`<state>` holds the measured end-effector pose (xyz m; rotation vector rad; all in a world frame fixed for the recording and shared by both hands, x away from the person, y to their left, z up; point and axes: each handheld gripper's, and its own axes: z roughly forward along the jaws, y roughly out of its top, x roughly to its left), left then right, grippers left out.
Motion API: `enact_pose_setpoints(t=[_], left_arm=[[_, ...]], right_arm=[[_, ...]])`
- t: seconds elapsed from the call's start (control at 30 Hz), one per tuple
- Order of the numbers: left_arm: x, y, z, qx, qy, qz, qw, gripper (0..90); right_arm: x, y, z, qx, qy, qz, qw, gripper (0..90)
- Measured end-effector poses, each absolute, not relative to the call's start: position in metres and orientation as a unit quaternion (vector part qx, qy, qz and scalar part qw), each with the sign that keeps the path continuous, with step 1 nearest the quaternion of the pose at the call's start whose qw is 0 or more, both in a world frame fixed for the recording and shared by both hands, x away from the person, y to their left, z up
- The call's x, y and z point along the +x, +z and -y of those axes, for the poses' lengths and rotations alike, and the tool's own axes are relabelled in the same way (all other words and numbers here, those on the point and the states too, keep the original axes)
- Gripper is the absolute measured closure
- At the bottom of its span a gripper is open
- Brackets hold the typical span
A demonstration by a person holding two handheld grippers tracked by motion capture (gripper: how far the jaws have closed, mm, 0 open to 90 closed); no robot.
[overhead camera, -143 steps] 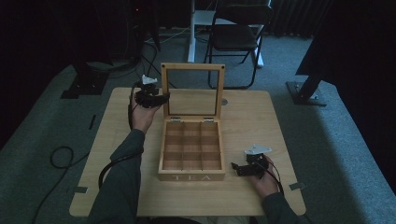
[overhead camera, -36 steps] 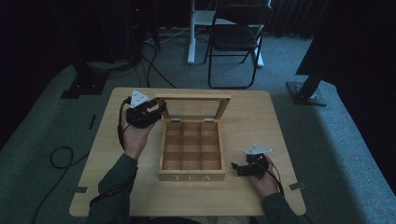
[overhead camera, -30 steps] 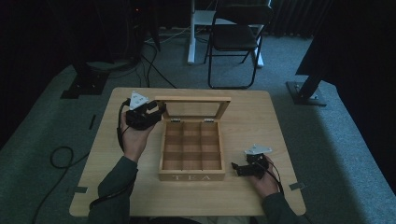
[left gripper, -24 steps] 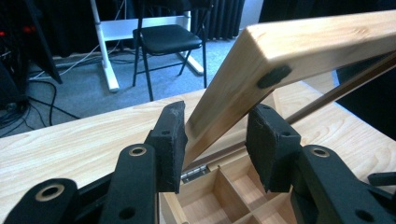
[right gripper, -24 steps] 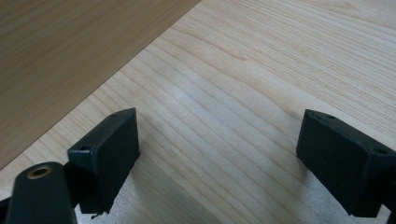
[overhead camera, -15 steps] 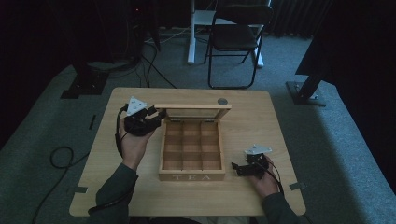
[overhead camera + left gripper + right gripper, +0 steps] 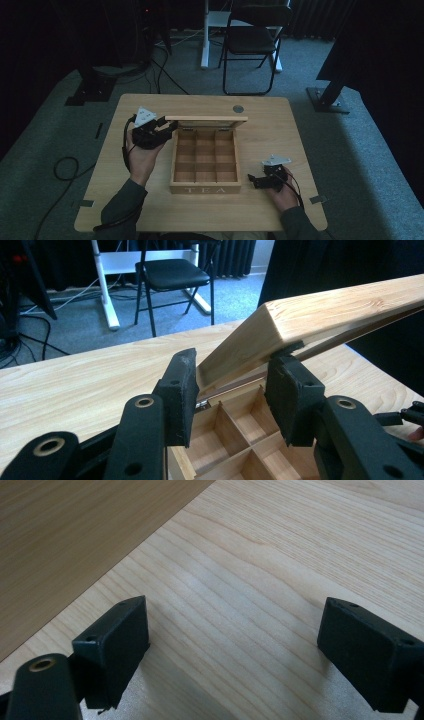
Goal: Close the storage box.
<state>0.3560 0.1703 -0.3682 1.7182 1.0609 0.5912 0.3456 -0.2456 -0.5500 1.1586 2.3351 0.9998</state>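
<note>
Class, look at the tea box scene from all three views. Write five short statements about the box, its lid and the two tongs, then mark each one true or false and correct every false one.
1. The left tongs straddle the corner of the lid. True.
2. The lid stands fully upright. False: it is tilted low over the tea box.
3. The compartments of the box hold tea bags. False: those in view look empty.
4. The right tongs are open above bare table. True.
5. The right tongs grip the front of the box. False: they rest on the table beside it.
</note>
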Motion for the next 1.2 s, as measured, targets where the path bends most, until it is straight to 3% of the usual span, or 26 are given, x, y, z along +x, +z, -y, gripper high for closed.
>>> enact_pose_setpoints(t=[1.2], left_arm=[[0.340,-0.378,-0.170,0.708,0.222,-0.444,0.503,50.3]], right_arm=[[0.345,-0.550,0.245,0.410,0.353,-0.823,0.172,12.8]])
